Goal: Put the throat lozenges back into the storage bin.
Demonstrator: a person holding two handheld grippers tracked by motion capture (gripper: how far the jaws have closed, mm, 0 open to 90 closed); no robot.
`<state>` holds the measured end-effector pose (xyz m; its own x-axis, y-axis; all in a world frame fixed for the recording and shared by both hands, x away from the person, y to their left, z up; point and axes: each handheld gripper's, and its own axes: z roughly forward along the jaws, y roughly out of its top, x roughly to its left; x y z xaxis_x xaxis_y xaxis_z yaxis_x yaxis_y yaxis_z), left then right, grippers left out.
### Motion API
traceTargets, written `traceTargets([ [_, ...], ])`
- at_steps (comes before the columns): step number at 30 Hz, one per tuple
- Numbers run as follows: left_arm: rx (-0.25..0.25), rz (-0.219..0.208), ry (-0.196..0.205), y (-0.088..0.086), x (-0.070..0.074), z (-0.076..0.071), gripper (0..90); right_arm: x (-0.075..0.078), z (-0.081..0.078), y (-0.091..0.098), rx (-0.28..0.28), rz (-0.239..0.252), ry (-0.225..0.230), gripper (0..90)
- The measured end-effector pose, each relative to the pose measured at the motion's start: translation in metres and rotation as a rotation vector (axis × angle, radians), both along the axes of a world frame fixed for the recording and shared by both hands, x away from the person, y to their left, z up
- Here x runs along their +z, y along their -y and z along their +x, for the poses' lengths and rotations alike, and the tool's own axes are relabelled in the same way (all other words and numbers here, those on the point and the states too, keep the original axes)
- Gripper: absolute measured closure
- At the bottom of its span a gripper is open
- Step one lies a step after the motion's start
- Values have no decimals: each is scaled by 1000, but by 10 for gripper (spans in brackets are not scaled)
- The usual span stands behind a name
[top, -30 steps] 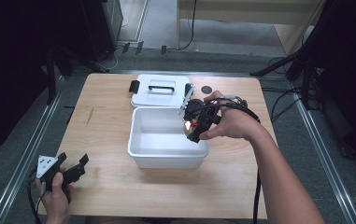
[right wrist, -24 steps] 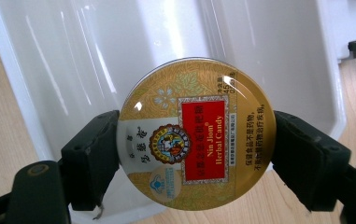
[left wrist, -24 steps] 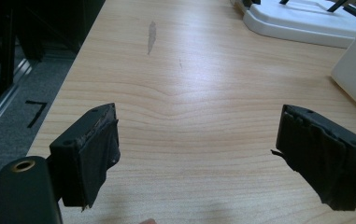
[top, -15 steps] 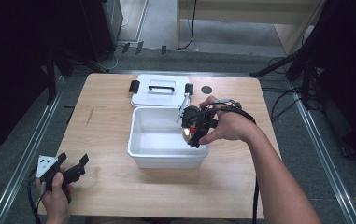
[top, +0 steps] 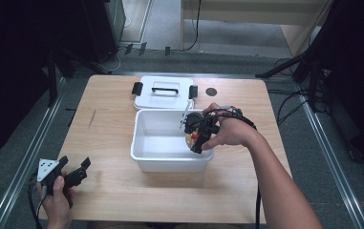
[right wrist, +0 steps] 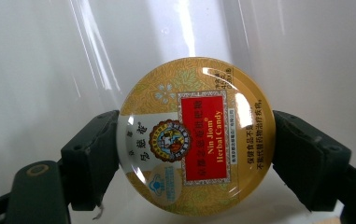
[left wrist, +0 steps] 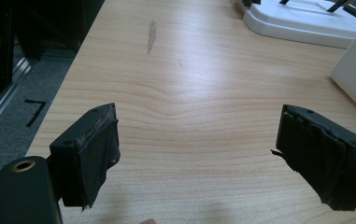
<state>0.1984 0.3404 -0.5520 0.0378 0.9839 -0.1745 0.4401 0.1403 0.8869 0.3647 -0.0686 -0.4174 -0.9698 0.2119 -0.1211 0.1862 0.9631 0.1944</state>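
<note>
Candy tin (right wrist: 196,140), round and yellow, was clamped between the right gripper (top: 195,136) jaws inside the white bin (top: 144,155), probably above its floor. Lid (top: 164,93) lay at 12 o'clock. Left gripper (top: 69,174) stood wide open, empty, at 8 o'clock.

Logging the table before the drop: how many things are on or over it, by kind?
White bin: 1
White lid with black latches: 1
Round candy tin, clamped in the right gripper over the bin: 1
Small dark disc on the table: 1
Grippers, counting the open left gripper: 2
Total: 6
</note>
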Motion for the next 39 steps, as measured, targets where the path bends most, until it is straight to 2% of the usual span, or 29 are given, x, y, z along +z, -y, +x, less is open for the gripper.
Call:
traceTargets([
  [8,0,-2,0,0,0,0,138,-13,4,-2,-17,-20,-22,202],
  [11,-1,-3,0,0,0,0,138,-15,5,-4,-8,-33,-17,202],
  [23,0,-6,-2,-1,0,0,138,-20,9,-12,-39,-88,-1,200],
  [33,0,-6,-1,-1,0,0,139,-23,10,-13,-16,-107,22,215],
  [39,0,-6,-3,-1,0,1,139,-22,10,-13,-19,-101,22,203],
])
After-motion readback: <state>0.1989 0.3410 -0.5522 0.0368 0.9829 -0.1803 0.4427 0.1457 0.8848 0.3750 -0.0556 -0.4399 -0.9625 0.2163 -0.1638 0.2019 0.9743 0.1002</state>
